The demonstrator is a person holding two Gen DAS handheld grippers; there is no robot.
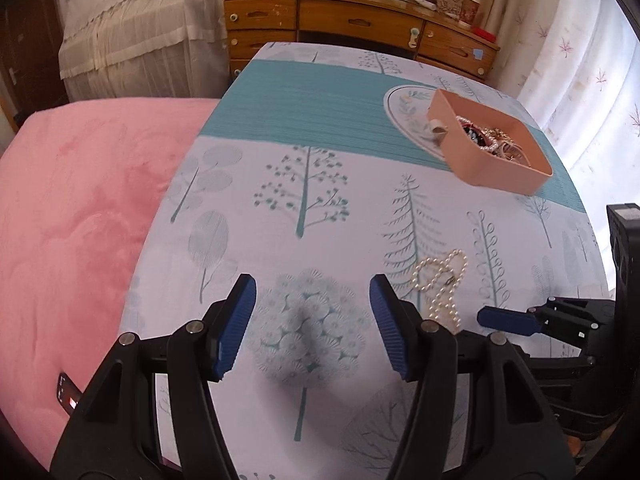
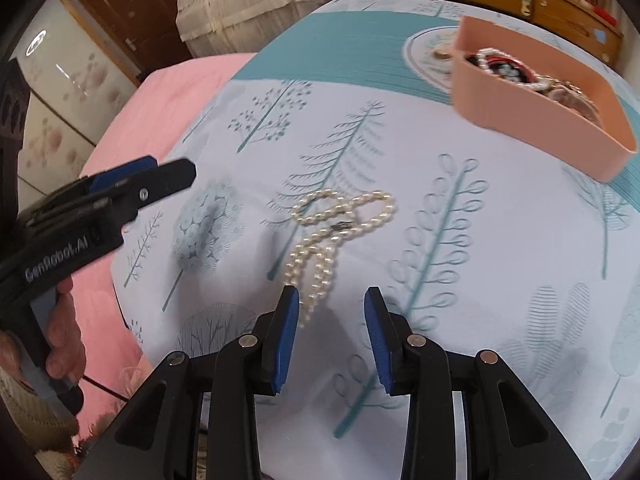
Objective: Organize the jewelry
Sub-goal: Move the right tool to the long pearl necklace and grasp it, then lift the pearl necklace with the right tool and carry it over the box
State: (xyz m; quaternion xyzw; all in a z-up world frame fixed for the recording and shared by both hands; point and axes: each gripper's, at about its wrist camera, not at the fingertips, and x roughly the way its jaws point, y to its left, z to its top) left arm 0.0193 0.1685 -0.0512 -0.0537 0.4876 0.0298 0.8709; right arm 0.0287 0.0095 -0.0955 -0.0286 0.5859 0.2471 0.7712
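Note:
A white pearl necklace (image 1: 440,276) (image 2: 344,216) lies coiled on the tree-print tablecloth (image 1: 312,208). My right gripper (image 2: 332,300) hovers just in front of it, open; the necklace's loose end lies by the inner side of its left finger, and the pads are not pressing it. To the left of the necklace, my left gripper (image 1: 312,292) is open over bare cloth with nothing between its fingers. A pink tray (image 1: 500,164) (image 2: 520,112) holding tangled beaded jewelry (image 1: 492,140) (image 2: 516,72) stands further back on the right.
The tray partly overlaps a leaf-print plate (image 1: 404,108) (image 2: 428,44). A pink blanket (image 1: 80,220) borders the cloth on the left, with a phone (image 1: 66,394) on it. A wooden dresser (image 1: 340,20) stands behind. A hand (image 2: 60,344) holds the left gripper's handle.

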